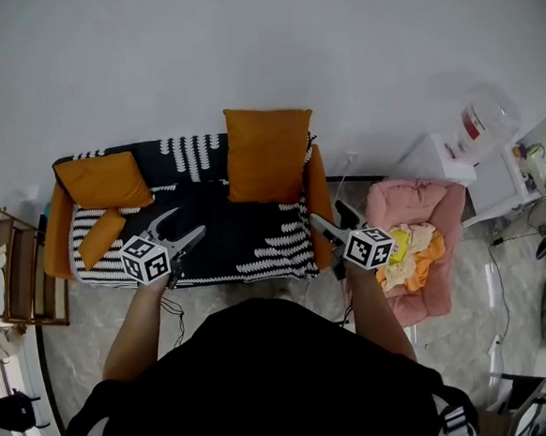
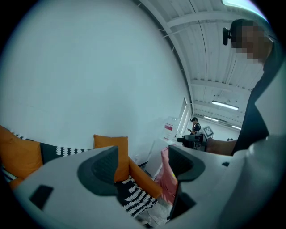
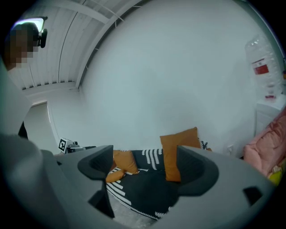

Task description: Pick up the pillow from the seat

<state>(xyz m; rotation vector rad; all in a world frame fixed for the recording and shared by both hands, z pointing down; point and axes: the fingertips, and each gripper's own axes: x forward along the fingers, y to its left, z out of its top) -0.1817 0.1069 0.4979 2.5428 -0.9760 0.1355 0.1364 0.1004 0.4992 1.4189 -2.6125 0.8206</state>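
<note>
In front of the sofa (image 1: pixel 246 233), both tools hover at its front edge and grip nothing. The left tool (image 1: pixel 187 226) is half spread, the right tool (image 1: pixel 329 215) wider. The large orange pillow (image 1: pixel 268 154) stands upright on the sofa's seat against the backrest, untouched. The tools flank it, probably to clamp it from both sides. The left gripper view alone shows a distant person (image 2: pixel 195 125) beyond the sofa's right end. Only the head view shows the wooden rack (image 1: pixel 18 270) left of the sofa.

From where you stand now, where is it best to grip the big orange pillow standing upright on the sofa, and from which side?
Probably the upper left corner of the big orange pillow, from the front, slightly from the left. It stands upright against the backrest; its right edge is close to the armrest, its left edge is free.
</note>
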